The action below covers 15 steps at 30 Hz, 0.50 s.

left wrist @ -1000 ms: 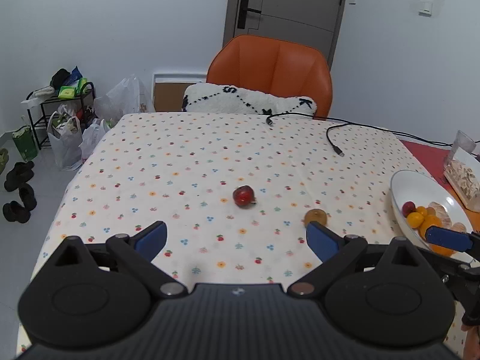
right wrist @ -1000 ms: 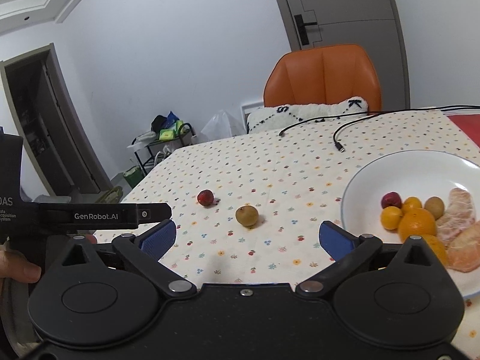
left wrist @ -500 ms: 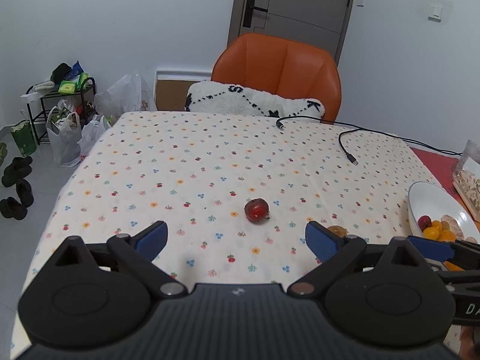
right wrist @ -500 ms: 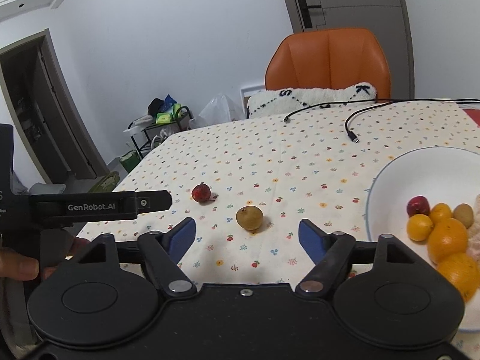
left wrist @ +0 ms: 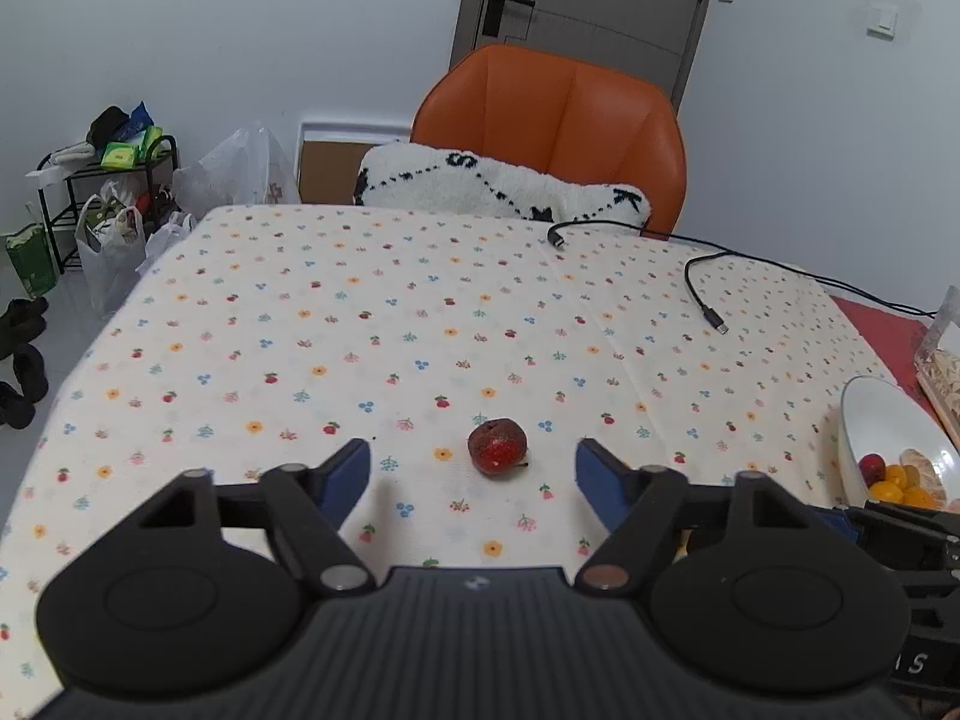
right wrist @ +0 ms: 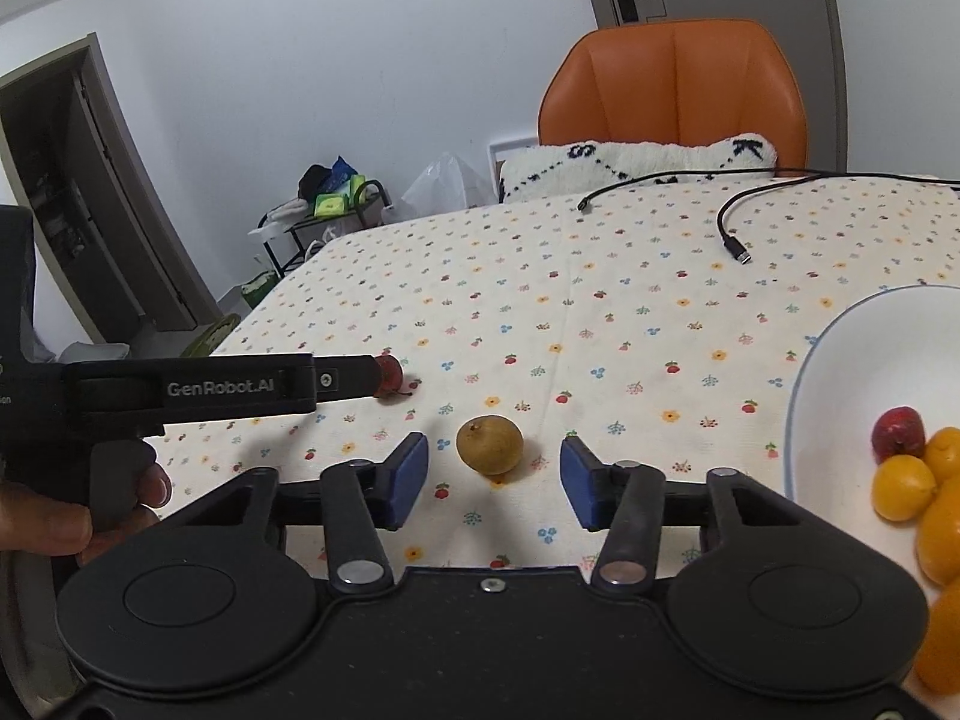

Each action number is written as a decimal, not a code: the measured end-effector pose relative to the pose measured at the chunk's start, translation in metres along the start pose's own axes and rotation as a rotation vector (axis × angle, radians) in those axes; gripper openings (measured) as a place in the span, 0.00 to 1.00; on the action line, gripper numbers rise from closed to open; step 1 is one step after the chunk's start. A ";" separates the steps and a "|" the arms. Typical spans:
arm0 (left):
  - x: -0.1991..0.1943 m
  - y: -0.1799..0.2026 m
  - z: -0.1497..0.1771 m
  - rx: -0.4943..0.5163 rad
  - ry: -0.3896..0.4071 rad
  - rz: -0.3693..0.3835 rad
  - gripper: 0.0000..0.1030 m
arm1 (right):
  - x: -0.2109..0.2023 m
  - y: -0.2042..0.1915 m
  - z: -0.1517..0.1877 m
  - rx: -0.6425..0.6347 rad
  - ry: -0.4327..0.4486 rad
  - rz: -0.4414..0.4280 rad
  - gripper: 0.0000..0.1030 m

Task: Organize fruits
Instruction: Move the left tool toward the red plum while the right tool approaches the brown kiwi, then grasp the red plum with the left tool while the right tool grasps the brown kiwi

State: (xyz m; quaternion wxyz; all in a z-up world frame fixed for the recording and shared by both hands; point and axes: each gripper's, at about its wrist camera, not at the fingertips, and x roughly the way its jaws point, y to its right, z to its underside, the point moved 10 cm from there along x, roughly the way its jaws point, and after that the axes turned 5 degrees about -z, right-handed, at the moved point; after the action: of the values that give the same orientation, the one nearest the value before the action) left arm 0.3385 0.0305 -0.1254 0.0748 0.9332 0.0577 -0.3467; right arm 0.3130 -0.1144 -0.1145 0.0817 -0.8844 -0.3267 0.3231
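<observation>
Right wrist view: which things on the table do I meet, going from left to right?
Left gripper → small red fruit → brown round fruit → black cable plug → white bowl with a red fruit and orange fruits.

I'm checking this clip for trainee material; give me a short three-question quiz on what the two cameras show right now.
1. True or false: the left gripper is shut on the red fruit.
2. Which fruit lies between the right gripper's open fingers: A) the brown fruit, B) an orange, C) a banana?
3. Fill in: the fruits already sorted lie in the white ____.

Key
1. False: its fingers are spread, with the fruit on the tablecloth between them.
2. A.
3. bowl.
</observation>
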 end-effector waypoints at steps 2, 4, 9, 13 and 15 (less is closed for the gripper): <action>0.005 0.001 0.000 -0.004 -0.008 0.003 0.62 | 0.003 0.000 -0.001 -0.002 -0.004 -0.001 0.44; 0.009 0.003 0.000 -0.008 -0.009 0.007 0.58 | 0.007 0.000 -0.002 -0.005 -0.006 -0.002 0.43; 0.017 0.005 0.001 -0.009 -0.019 0.012 0.49 | 0.015 0.000 -0.001 -0.009 -0.017 -0.009 0.37; 0.021 0.007 0.002 0.002 -0.012 0.013 0.43 | 0.019 -0.002 0.002 -0.012 -0.030 -0.017 0.27; 0.023 0.006 0.002 0.009 -0.003 -0.001 0.37 | 0.019 -0.003 0.002 -0.019 -0.028 -0.014 0.26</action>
State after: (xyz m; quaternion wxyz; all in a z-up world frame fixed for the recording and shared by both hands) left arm 0.3555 0.0251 -0.1412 0.0704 0.9329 0.0564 -0.3486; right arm 0.3212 -0.1004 -0.1249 0.0710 -0.8783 -0.3369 0.3317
